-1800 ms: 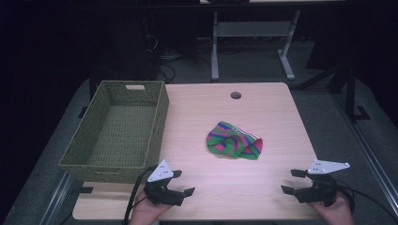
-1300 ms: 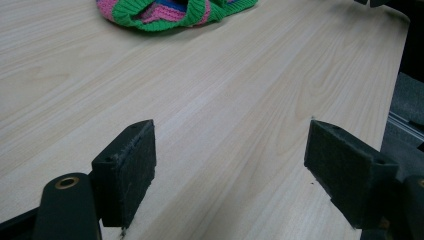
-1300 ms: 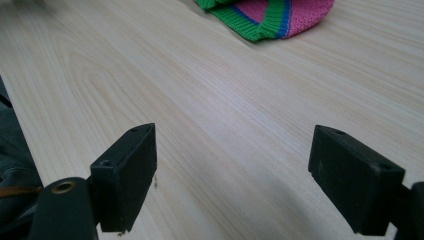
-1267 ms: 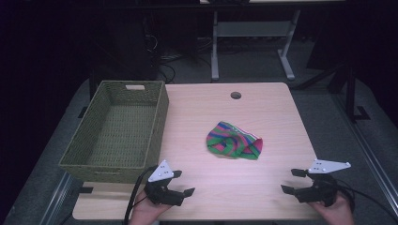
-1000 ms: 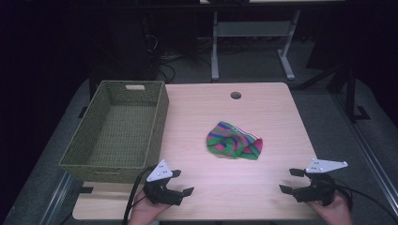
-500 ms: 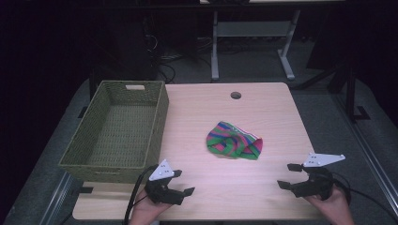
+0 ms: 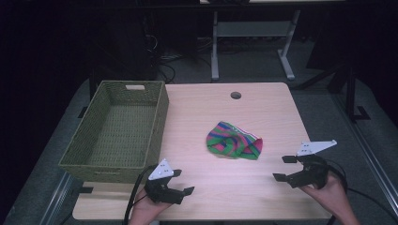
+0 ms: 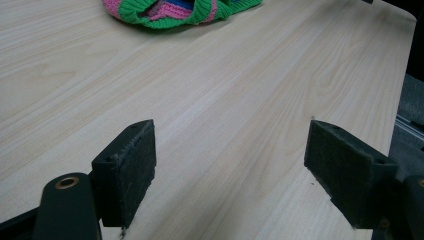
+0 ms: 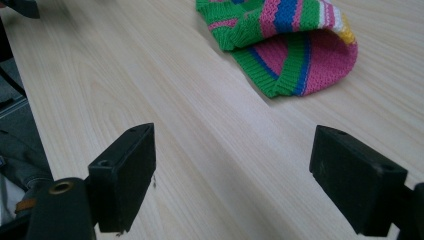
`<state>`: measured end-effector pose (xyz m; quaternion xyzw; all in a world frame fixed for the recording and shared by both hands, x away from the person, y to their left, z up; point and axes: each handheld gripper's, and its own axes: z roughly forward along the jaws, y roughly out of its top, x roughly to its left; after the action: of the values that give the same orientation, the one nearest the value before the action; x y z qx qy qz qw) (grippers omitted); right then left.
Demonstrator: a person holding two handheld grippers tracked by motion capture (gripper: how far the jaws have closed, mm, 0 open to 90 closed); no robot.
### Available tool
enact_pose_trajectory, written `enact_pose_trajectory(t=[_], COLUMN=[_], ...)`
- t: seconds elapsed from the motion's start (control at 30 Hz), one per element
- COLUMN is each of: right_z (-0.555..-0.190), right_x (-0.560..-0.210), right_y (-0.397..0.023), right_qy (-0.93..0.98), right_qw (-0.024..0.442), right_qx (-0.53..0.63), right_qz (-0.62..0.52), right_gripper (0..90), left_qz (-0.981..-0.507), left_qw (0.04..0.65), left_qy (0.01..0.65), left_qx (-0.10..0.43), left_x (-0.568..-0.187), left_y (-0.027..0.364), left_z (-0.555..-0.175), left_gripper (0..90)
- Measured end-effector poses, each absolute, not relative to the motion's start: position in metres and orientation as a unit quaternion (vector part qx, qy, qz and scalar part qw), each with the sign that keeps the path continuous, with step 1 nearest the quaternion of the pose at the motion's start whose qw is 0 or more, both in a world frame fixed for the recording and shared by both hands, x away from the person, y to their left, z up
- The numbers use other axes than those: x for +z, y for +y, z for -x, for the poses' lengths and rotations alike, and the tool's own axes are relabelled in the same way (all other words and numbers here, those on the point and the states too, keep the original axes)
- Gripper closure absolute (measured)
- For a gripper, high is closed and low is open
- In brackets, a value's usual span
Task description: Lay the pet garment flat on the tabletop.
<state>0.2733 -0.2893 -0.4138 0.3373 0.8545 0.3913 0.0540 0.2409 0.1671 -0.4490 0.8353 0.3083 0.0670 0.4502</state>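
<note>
We hold the right gripper above the table's near right corner, its 2 jaws spread wide and gripping nothing. The left gripper sits low near the front edge, jaws likewise spread. Between them and farther in lies a crumpled knit cloth, striped green, pink and blue, resting flat beside a green woven basket.

Both grippers are black: the left gripper and right gripper each carry a grey three-cornered plate and a black cable.
</note>
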Motion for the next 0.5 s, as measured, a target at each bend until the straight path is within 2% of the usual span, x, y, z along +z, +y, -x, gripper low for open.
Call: enact_pose_trajectory(t=[0.5], right_z=[-0.3], right_x=[-0.399], right_y=[-0.27], right_qy=[0.867], right_qw=[0.034], right_qx=[0.38], right_qz=[-0.32], right_gripper=[18.7], left_qz=[-0.833], left_qw=[0.452], left_qy=[0.31], left_qx=[0.067], left_x=[-0.449], left_y=[0.169], left_z=[-0.241], left_gripper=[20.5])
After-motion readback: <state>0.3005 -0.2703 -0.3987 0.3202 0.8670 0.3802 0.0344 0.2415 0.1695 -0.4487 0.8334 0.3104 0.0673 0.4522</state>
